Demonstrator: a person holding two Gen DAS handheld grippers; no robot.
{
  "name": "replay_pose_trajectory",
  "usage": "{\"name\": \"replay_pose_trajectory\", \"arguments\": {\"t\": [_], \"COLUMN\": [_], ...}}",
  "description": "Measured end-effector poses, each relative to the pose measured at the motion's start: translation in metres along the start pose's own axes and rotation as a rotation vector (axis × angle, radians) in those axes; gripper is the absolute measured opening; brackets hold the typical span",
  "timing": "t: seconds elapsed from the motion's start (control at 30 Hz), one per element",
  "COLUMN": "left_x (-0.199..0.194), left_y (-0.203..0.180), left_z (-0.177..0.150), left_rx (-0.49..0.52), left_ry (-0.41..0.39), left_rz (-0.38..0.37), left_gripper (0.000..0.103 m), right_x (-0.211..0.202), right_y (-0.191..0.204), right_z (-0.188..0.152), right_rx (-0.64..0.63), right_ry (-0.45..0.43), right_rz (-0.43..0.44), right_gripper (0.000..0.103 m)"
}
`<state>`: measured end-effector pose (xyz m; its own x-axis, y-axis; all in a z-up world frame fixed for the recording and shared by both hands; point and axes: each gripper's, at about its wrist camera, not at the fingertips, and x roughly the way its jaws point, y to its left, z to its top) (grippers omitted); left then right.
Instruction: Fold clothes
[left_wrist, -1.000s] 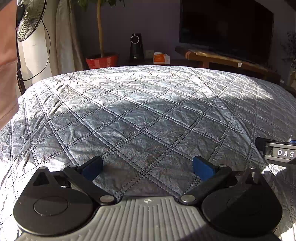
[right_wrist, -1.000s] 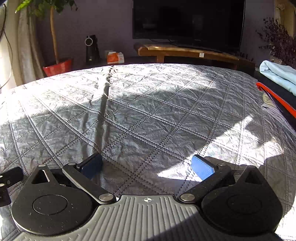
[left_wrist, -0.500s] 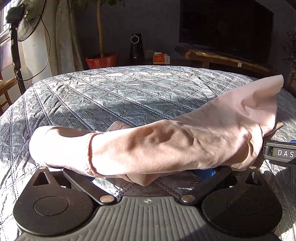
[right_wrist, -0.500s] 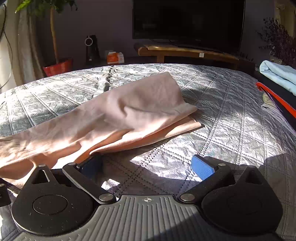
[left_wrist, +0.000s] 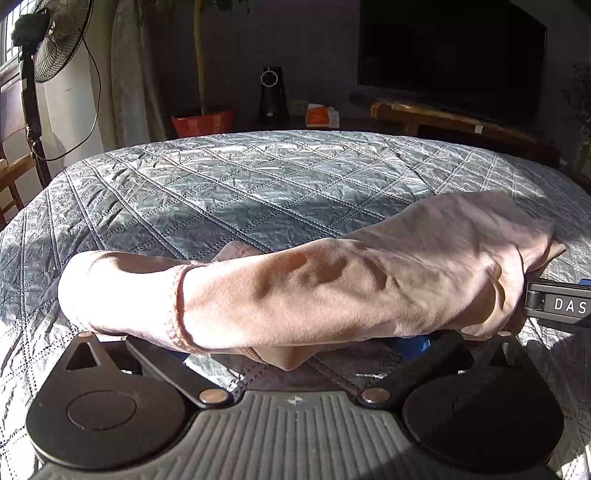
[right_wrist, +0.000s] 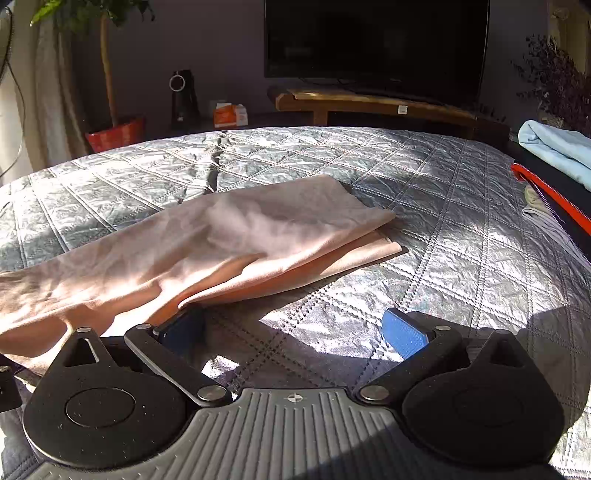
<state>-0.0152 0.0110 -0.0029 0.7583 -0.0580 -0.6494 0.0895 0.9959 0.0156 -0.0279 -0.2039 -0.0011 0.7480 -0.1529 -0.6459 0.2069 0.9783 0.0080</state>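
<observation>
Two grippers rest low over your quilted grey bedspread (right_wrist: 424, 192). One pink garment (left_wrist: 332, 288) lies across the near part of it, draped over the fingers of your left gripper (left_wrist: 295, 343); its stitched hem sits near the left finger, and with the cloth covering the tips you cannot tell how wide that claw stands. Your right gripper (right_wrist: 295, 332) is spread wide and holds nothing, its left pad (right_wrist: 181, 328) just at the garment's edge. Bare quilt stretches ahead to the far edge and off to the right. At the right edge lie a light blue cloth (right_wrist: 554, 151) and an orange-trimmed dark piece (right_wrist: 554, 199).
</observation>
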Motion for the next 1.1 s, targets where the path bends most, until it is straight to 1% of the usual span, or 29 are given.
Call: {"name": "replay_pose_trajectory", "arguments": {"t": [0.7, 0.77, 0.83, 0.9, 0.97, 1.0, 1.03, 1.1], "left_x": [0.001, 0.002, 0.002, 0.004, -0.002, -0.006, -0.011, -0.020], "left_y": [0.000, 0.001, 0.004, 0.006, 0.009, 0.010, 0.011, 0.017], "left_z": [0.002, 0.004, 0.009, 0.018, 0.026, 0.032, 0.039, 0.050], "left_rx": [0.000, 0.000, 0.013, 0.032, 0.027, 0.030, 0.037, 0.043], "left_ry": [0.001, 0.010, 0.039, 0.083, 0.087, 0.086, 0.087, 0.066], "left_rz": [-0.001, -0.010, -0.036, -0.047, -0.048, -0.041, -0.031, -0.026], "left_gripper": [0.103, 0.102, 0.102, 0.100, 0.086, 0.084, 0.086, 0.092], "right_x": [0.000, 0.000, 0.000, 0.000, 0.000, 0.000, 0.000, 0.000], "right_y": [0.000, 0.000, 0.000, 0.000, 0.000, 0.000, 0.000, 0.000], "right_z": [0.000, 0.000, 0.000, 0.000, 0.000, 0.000, 0.000, 0.000], "right_rx": [0.000, 0.000, 0.000, 0.000, 0.000, 0.000, 0.000, 0.000], "right_ry": [0.000, 0.000, 0.000, 0.000, 0.000, 0.000, 0.000, 0.000], "right_rz": [0.000, 0.000, 0.000, 0.000, 0.000, 0.000, 0.000, 0.000], "right_gripper": [0.103, 0.103, 0.103, 0.103, 0.103, 0.103, 0.103, 0.103]}}
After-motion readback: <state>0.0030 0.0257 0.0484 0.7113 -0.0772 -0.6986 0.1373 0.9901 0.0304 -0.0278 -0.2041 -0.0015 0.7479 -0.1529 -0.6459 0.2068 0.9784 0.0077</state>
